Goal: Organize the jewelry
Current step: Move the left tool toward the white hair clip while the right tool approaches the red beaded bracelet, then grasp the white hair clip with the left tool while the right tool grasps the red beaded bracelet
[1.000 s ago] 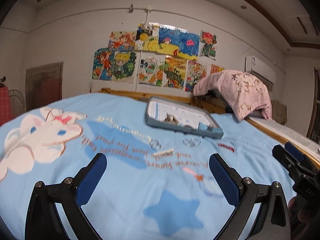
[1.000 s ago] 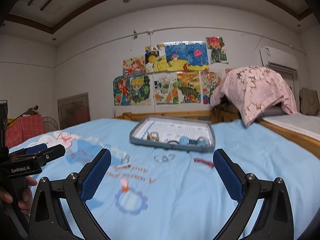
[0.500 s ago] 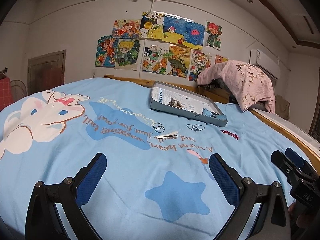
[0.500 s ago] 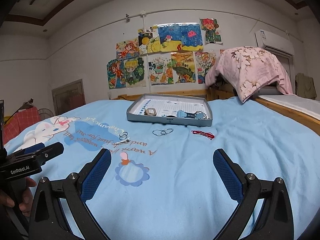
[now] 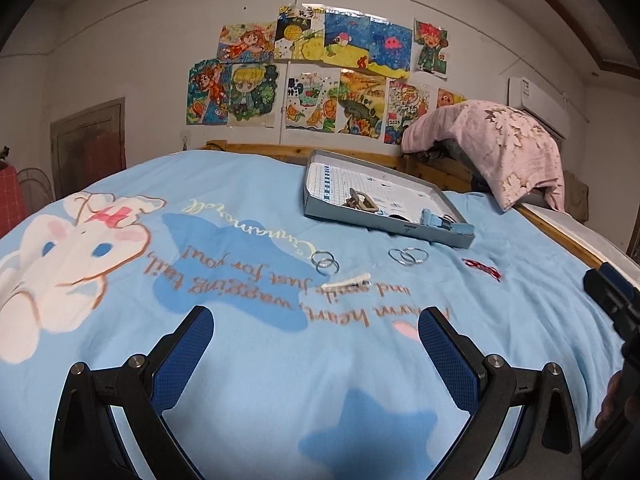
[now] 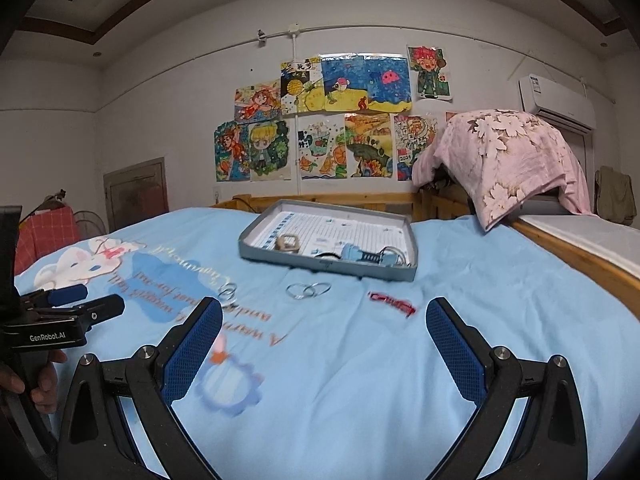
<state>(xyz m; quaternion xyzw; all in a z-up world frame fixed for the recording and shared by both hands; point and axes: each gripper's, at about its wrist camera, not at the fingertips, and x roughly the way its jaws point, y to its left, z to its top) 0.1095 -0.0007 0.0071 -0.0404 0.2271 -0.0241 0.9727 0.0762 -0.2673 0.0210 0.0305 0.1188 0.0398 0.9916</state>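
White walls carry a patchwork of bright children's drawings above a wooden headboard, with an air conditioner high at the right. Below them a bed fills most of both views, covered by a light blue blanket printed with a white cartoon dog, dark blue patches and upside-down script. A pink flowered cloth is draped over something at the far right corner of the bed.

Toward the head of the bed lies a shallow grey tray with a white grid-patterned floor. Inside it sit a beige buckle-like piece near the middle and a light blue clip at the near right corner, with thin rings beside the clip.

On the blanket just in front of the tray lie the loose pieces. A cluster of silver rings rests near the tray's front wall; a second pair of silver rings lies to its left. A white hair clip sits just beside that pair, nearer the camera. A red string bracelet lies apart to the right.

Left gripper hangs above the blanket with its blue-padded jaws spread wide and nothing between them, well short of the jewelry. Right gripper is likewise spread and empty, the red bracelet lying ahead between its fingers. A hand holding the left tool's handle shows at the right wrist view's lower left edge.
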